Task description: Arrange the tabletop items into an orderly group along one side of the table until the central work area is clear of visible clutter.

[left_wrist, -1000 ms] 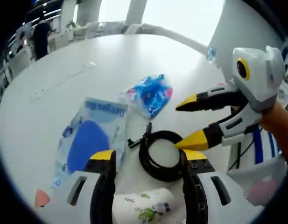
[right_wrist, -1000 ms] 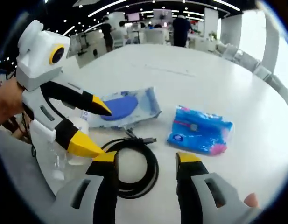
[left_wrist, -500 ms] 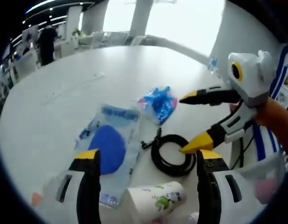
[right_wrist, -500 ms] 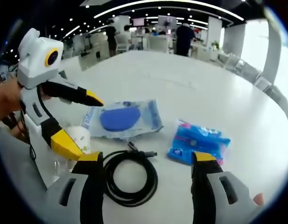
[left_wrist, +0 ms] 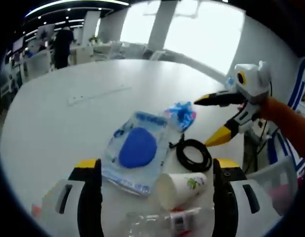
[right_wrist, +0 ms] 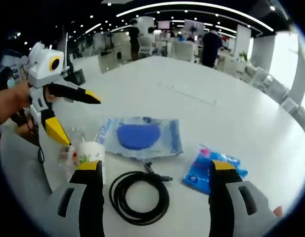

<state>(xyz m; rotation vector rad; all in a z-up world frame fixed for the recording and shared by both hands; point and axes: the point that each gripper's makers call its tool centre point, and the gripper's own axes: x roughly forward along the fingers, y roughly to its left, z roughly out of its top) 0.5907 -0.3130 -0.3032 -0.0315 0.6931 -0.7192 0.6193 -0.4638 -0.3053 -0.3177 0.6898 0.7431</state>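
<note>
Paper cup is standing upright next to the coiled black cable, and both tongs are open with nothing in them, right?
Not quite: the paper cup lies on its side next to the coiled black cable, as the left gripper view shows. Both tongs, left and right, are open and empty.

A clear pouch holding a blue oval lies flat on the white table. Just beside it are a coiled black cable, a crumpled blue packet, a tipped paper cup and a clear bottle.
</note>
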